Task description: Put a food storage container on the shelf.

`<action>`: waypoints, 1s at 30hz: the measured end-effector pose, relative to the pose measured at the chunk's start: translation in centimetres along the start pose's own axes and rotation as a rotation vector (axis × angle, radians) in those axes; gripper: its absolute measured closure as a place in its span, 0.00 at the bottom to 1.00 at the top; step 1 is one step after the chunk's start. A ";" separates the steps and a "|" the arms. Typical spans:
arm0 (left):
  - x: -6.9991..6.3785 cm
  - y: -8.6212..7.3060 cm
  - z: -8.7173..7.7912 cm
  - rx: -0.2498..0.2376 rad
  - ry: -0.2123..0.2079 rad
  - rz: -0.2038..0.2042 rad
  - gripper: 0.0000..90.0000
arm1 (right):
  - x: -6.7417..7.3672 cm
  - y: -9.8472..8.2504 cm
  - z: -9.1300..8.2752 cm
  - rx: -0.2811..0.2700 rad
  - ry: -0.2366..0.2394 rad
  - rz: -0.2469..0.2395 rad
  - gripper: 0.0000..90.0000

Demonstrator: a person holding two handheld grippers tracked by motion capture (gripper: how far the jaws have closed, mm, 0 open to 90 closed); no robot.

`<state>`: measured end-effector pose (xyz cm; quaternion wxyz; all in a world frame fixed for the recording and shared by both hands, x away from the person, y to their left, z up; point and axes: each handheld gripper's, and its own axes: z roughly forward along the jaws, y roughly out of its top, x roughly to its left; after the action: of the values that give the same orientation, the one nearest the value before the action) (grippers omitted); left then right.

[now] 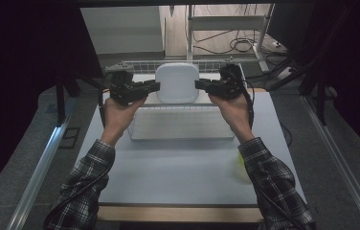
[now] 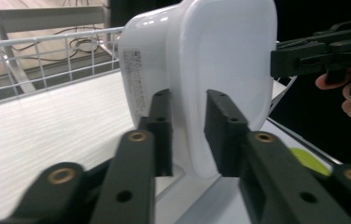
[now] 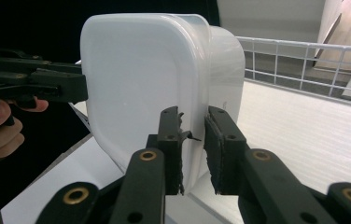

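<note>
Dark curtains close in on both sides of the room, and behind the bench (image 1: pixel 178 167) stands a metal frame with loose cables on the floor. The bench top is pale, with a white wire rack (image 1: pixel 178 125) lying across its far half and a mesh rail (image 2: pixel 38 56) running along the back edge. A yellow-green thing (image 1: pixel 240 160) lies near my right sleeve; I cannot tell what it is.

The white tub (image 1: pixel 177 82) stands on edge at the back of the rack, upright, its flat base turned toward me and its rim away, between my two hands.

My left tongs (image 1: pixel 155 86) come at it level from the left. In the left gripper view the jaws straddle the tub's edge, one jaw on each side of the wall, with a printed label (image 2: pixel 134 79) on the tub's side just beyond the left jaw. Gaps show beside the pads, so I read these tongs as open around the edge, not pressing.

My right tongs (image 1: pixel 199 85) come in level from the right, mirroring the left. In the right gripper view the jaws also sit on either side of the tub's edge, the left pad close against the base, the right one a little apart from the wall. I read them as open too, loosely around the edge.
</note>
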<state>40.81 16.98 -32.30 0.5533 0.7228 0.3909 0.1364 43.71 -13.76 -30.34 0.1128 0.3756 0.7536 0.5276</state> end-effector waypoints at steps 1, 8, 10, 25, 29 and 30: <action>0.0 0.0 0.1 -0.003 0.002 0.000 0.75 | -0.1 0.0 0.1 -0.002 0.006 -0.004 0.81; 0.1 0.2 0.8 -0.027 0.028 0.008 0.66 | 0.0 0.5 0.7 -0.005 -0.002 -0.021 0.72; 0.2 0.3 1.1 -0.028 0.035 0.007 0.63 | -0.1 0.7 1.0 -0.005 -0.010 -0.024 0.70; 1.2 0.7 2.4 -0.012 0.045 -0.031 0.58 | -0.9 1.1 2.3 0.011 -0.042 -0.002 0.63; 1.5 0.7 2.7 -0.010 0.064 -0.031 0.55 | -0.9 1.1 2.5 0.019 -0.066 -0.011 0.60; 1.6 0.7 2.7 -0.012 0.061 -0.038 0.54 | -0.9 1.1 2.6 0.020 -0.071 -0.009 0.59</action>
<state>43.87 16.17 -32.97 0.5479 0.7074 0.4205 0.1504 46.30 -12.34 -30.65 0.1383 0.3918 0.7560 0.5058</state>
